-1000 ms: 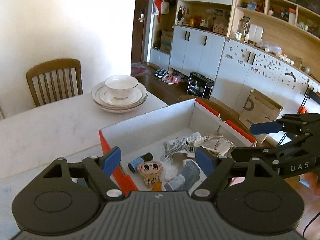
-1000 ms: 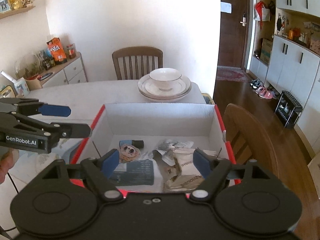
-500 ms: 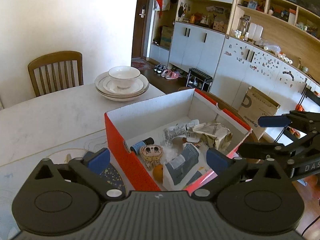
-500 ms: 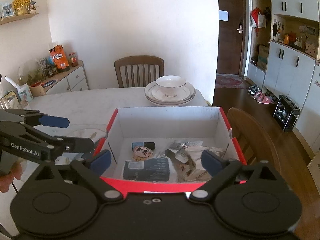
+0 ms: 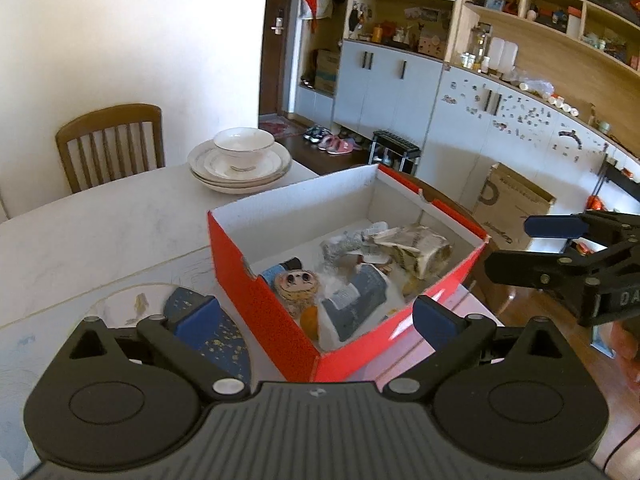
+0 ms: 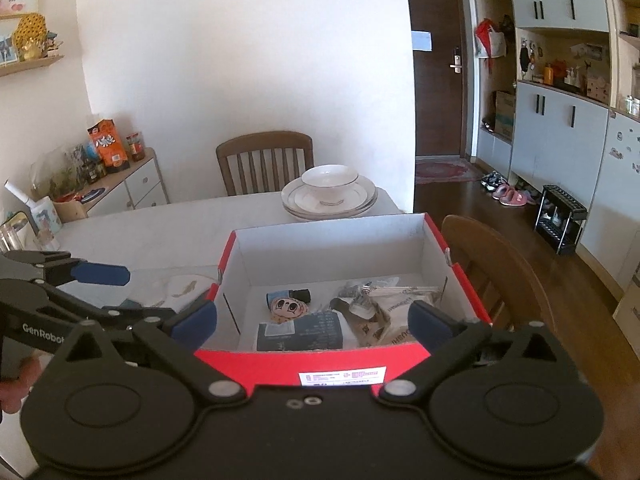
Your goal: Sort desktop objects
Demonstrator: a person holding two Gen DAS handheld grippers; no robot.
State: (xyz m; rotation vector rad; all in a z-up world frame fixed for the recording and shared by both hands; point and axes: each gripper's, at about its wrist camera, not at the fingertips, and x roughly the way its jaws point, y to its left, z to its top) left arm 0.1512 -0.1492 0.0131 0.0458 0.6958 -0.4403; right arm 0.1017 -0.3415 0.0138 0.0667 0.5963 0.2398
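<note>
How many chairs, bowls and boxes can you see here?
Brown wooden chairs: 2
White china bowl, sitting on the stacked plates: 1
Red cardboard box with white inside: 1
Total: 4

Box [image 6: 332,364] far half bare; near half crowded, seemingly; plates [image 6: 329,196] beyond.

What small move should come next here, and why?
Probably pull both tools back and stop: the left tool and right tool are open and empty, and the items already lie inside the red box.
</note>
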